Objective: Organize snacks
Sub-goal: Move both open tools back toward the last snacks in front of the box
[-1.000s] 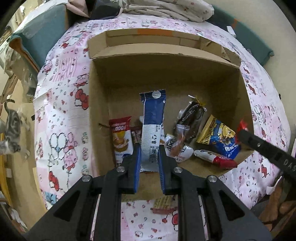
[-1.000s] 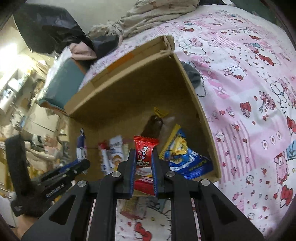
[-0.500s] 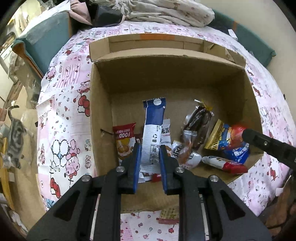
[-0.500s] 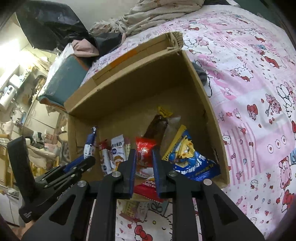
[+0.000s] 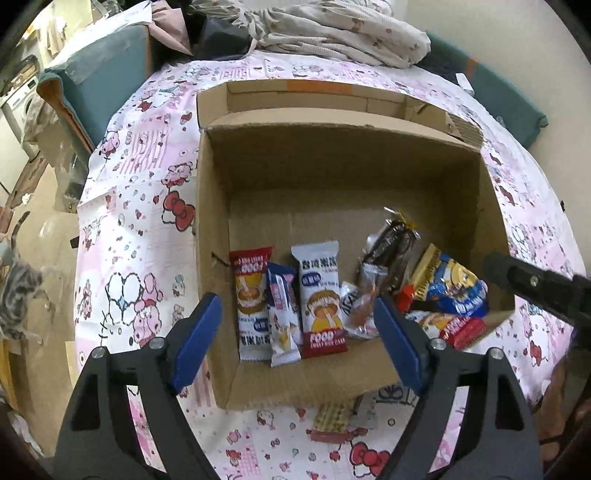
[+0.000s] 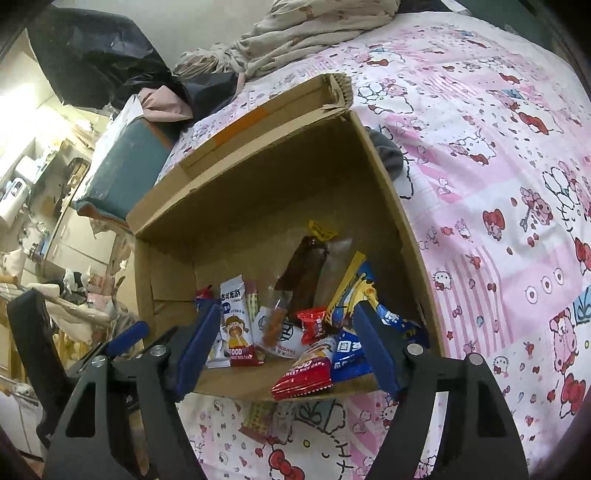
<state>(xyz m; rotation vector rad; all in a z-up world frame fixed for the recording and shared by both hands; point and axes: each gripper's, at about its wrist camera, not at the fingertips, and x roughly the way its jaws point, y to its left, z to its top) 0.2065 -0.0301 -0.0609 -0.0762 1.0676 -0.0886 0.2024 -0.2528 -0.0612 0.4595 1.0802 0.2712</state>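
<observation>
Left wrist view shows both the left gripper [image 5: 295, 339] and right gripper [image 6: 282, 349] wide and empty above the box [image 5: 214, 229] holding snacks [image 5: 321, 291], so next fetch the packet [image 5: 332, 424] outside it.

A lived-in home bedroom. A bed covered by a pink cartoon-print sheet [image 5: 140, 229] fills both views, with a rumpled blanket [image 5: 332, 33] and loose clothes [image 6: 166, 103] piled at its far end. Beside the bed stand a teal cushioned seat [image 5: 99, 77], a cluttered cabinet [image 6: 70, 236], and a grey tabby cat [image 5: 14, 295] on the floor.
</observation>
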